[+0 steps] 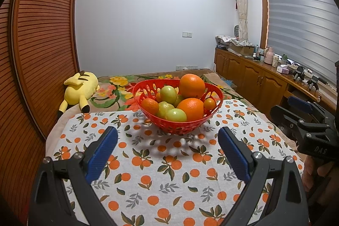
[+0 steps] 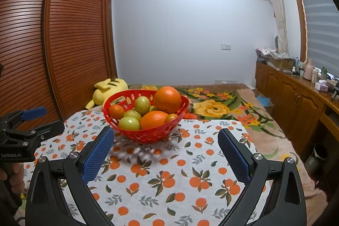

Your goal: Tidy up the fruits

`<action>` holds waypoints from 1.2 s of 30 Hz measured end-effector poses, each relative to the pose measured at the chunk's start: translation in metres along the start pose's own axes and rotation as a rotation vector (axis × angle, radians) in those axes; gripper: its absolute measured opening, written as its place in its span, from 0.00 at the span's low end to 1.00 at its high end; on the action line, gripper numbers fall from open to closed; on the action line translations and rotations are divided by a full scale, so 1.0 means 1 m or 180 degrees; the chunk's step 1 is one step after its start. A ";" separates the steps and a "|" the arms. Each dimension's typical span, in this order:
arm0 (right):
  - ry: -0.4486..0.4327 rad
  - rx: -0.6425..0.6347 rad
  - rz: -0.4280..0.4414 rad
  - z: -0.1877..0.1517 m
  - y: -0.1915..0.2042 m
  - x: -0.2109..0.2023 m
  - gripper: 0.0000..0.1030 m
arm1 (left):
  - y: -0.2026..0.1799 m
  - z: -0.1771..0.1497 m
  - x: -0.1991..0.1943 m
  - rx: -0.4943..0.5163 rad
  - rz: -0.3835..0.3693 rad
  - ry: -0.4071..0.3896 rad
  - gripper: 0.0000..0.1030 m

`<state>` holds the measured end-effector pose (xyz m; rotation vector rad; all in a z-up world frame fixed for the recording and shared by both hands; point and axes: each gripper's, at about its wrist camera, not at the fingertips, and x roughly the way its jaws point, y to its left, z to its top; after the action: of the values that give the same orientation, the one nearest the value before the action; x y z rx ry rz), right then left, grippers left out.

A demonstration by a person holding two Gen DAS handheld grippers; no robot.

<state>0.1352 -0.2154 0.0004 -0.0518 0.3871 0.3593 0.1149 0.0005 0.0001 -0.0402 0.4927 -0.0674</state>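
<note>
A red perforated basket (image 1: 216, 93) (image 2: 148, 135) stands on an orange-print cloth (image 1: 161, 173) (image 2: 169, 173). Two large oranges (image 1: 192, 86) (image 2: 167, 99), several small tangerines (image 1: 150, 106) (image 2: 116, 111) and several green fruits (image 1: 175, 115) (image 2: 128, 123) fill it. My left gripper (image 1: 168, 137) hangs open just short of the basket, nothing between its blue pads. In the right wrist view my right gripper (image 2: 166, 137) is open too, its left pad close beside the basket's near wall. Each gripper shows at the other view's edge.
The cloth covers part of a bed with a floral blanket (image 2: 222, 107). A yellow plush toy (image 1: 79, 91) (image 2: 107, 91) lies at the back left by a slatted wooden wardrobe (image 1: 42, 35). A cluttered wooden cabinet (image 1: 264, 77) runs along the right wall.
</note>
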 end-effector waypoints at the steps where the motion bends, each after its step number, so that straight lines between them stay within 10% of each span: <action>1: -0.0003 0.0001 0.0001 -0.001 0.000 -0.001 0.97 | 0.000 -0.001 -0.001 0.0000 -0.0001 -0.0005 0.93; 36: -0.0001 0.0005 0.0010 -0.001 0.000 -0.002 0.97 | -0.003 0.001 -0.010 0.0003 -0.0026 -0.0038 0.93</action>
<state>0.1336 -0.2160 0.0002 -0.0496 0.3872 0.3622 0.1062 -0.0018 0.0064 -0.0416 0.4806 -0.0753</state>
